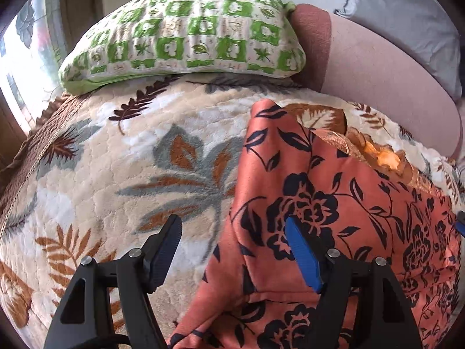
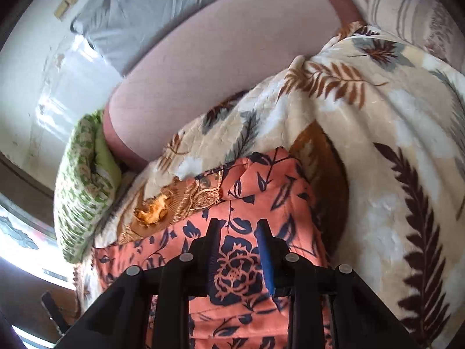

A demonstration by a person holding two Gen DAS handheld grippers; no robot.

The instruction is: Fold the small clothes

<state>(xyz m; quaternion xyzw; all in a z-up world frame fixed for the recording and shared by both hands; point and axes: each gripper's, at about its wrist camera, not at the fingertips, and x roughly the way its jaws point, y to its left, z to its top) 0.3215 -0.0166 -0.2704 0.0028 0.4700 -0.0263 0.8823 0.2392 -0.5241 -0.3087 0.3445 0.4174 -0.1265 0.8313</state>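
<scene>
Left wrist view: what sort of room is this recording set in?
Most likely a bedroom, with the work done on a bed. A plush leaf-print blanket covers the surface, a green checked pillow lies at its far end, and the orange floral garment is spread on top.

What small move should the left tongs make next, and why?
Probably lower the left tongs onto the left edge of the orange floral garment and close. They are open, one finger over the leaf-print blanket, the other over the cloth, gripping nothing.

Garment (image 1: 334,203) partly beyond frame edge
</scene>
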